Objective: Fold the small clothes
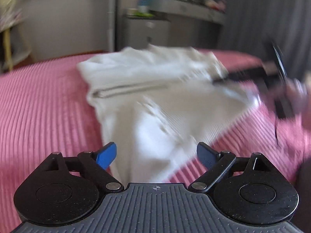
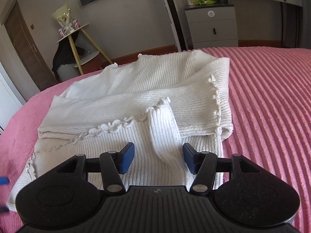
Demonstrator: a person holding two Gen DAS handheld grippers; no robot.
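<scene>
Left wrist view, blurred: left gripper [image 1: 156,156] wide open, nothing between the pads, over the near end of a white ribbed top [image 1: 155,89] on the pink bedspread [image 1: 38,101]. Only here: right gripper [image 1: 219,80], dark blur at the top's far right edge.

Right wrist view, sharp: right gripper [image 2: 158,158] half open, a raised fold of the top [image 2: 136,97] between the pads, untouched. Frilled hems, sleeves folded across.
</scene>
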